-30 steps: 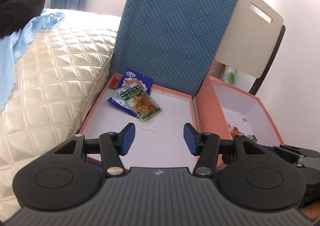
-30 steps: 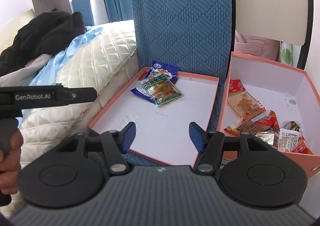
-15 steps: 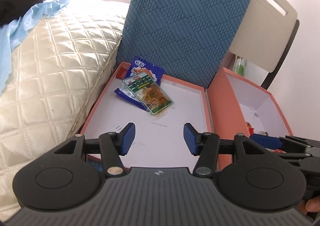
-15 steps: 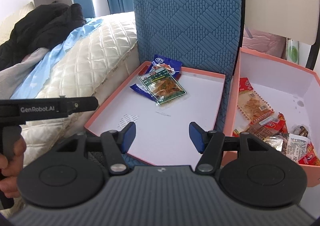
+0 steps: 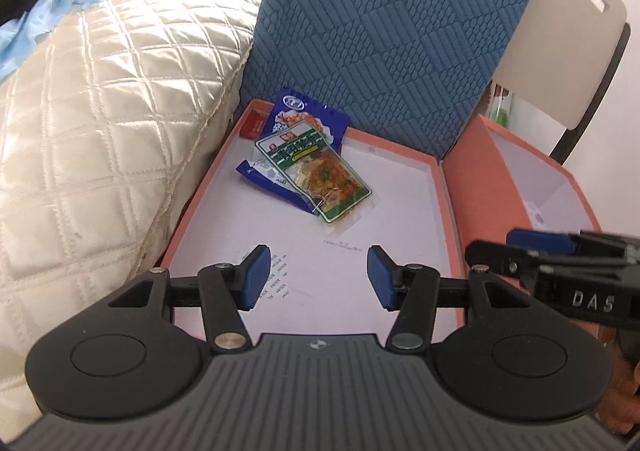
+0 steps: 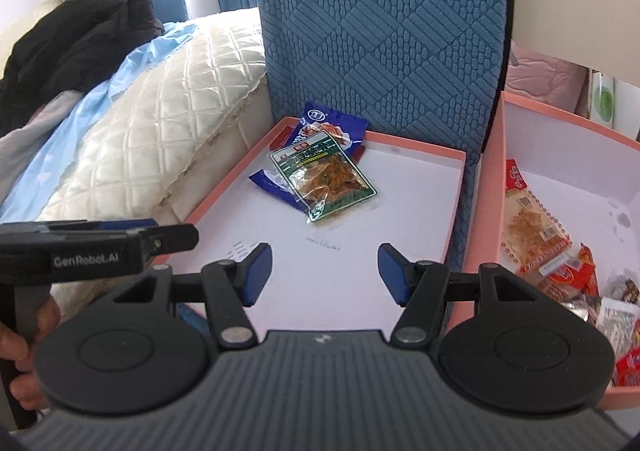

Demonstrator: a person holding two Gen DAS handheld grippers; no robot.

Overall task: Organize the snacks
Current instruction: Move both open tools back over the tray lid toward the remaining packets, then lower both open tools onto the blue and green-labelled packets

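A green-bordered snack packet [image 5: 316, 177] with a clear glossy window showing orange-brown strips lies slantwise on a crinkled blue foil packet [image 5: 298, 123], both flat in the far-left corner of the shallow pink-rimmed lid tray [image 5: 446, 211], at about eleven o'clock from the left gripper [image 5: 318, 277]. A small red packet [image 5: 253, 124] peeks out at ten o'clock of the blue one. Both grippers hover above the tray's smooth white floor with blue pads spread apart and nothing between them. Behind the tray stands a blue cushion [image 5: 388, 27] with a woven block pattern; at nine o'clock bulges a cream diamond-quilted duvet [image 5: 100, 111]. Only the right wrist view looks into the deeper pink box [image 6: 560, 113] at three o'clock of the right gripper [image 6: 325, 273], where a pile of snacks [image 6: 556, 251] in clear, red and silver wrappers lies; the left view shows just its bare wall.
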